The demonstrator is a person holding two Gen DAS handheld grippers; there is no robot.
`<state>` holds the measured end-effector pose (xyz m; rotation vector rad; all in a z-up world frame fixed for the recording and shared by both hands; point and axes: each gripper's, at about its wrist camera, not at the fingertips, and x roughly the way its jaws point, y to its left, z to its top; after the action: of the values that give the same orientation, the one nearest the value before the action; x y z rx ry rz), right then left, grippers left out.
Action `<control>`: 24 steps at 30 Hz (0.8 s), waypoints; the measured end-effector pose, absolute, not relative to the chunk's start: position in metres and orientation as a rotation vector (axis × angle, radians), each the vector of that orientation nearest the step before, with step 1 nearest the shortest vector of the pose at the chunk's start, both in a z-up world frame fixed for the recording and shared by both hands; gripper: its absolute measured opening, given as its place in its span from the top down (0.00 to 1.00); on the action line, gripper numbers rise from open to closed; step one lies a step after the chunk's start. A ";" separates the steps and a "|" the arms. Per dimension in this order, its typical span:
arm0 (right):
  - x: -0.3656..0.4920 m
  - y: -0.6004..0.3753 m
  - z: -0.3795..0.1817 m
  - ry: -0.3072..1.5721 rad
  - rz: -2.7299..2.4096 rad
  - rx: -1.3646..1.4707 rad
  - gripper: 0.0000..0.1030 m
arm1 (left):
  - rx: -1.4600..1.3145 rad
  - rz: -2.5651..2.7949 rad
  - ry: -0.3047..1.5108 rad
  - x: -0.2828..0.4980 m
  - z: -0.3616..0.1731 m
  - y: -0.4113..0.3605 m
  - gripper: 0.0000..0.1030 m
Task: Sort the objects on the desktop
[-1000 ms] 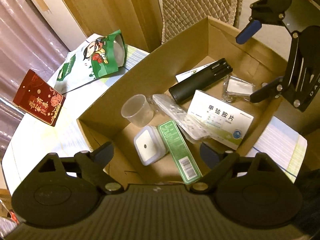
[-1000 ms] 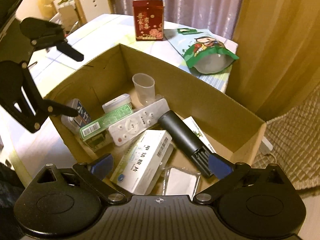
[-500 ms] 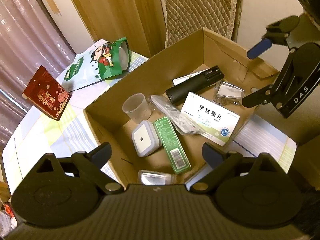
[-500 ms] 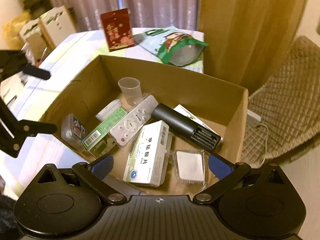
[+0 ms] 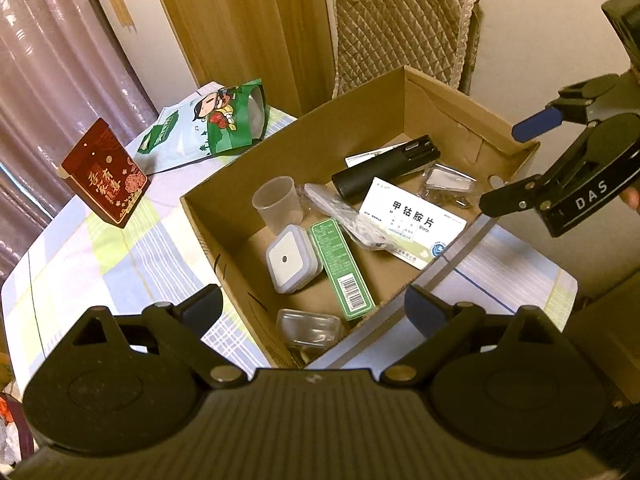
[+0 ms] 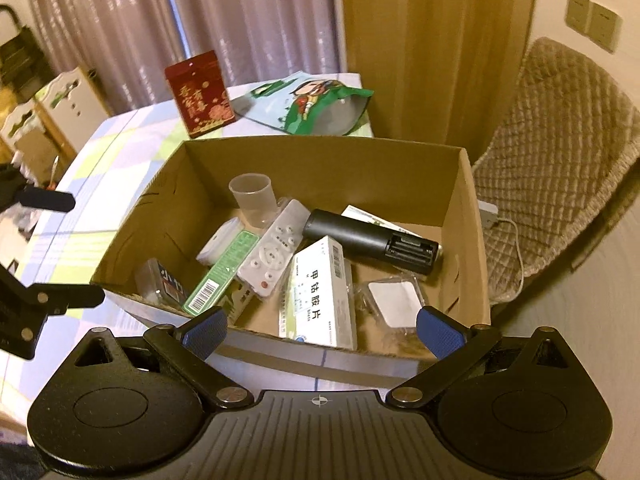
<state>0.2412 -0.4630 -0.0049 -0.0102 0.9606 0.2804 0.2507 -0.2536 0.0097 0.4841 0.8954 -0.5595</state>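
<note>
An open cardboard box [image 5: 236, 176] [image 6: 464, 208] stands on the table. Inside lie a white medicine box [image 5: 412, 226] [image 6: 324, 292], a black cylinder [image 5: 384, 170] [image 6: 368, 242], a white remote [image 6: 276, 252], a green carton [image 5: 342, 266] [image 6: 222, 272], a clear cup [image 5: 276, 204] [image 6: 252, 196], a white square box [image 5: 290, 264] and small clear cases [image 5: 310, 326] [image 6: 396, 298]. My left gripper [image 5: 312, 306] is open and empty above the box's near corner. My right gripper [image 6: 322, 326] is open and empty above the box's front wall; it also shows in the left wrist view [image 5: 516, 164].
A red box [image 5: 106, 178] [image 6: 198, 94] and a green snack bag [image 5: 216, 122] [image 6: 316, 106] lie on the checked tablecloth [image 5: 120, 256] behind the cardboard box. A quilted chair [image 5: 404, 28] [image 6: 556, 160] stands beside the table, in front of a wooden door.
Both grippers have pulled up and back from the box, so more of the table and room shows. Both stay open and empty. The box's contents have not moved.
</note>
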 end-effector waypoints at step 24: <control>0.157 -0.427 -0.006 0.921 0.081 0.162 0.00 | 0.398 -0.580 0.893 0.210 -0.002 -0.210 0.07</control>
<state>0.1571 -0.4271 -0.0061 0.1615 0.9207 0.0815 0.2098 -0.2097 -0.0015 0.3983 0.8926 -0.5797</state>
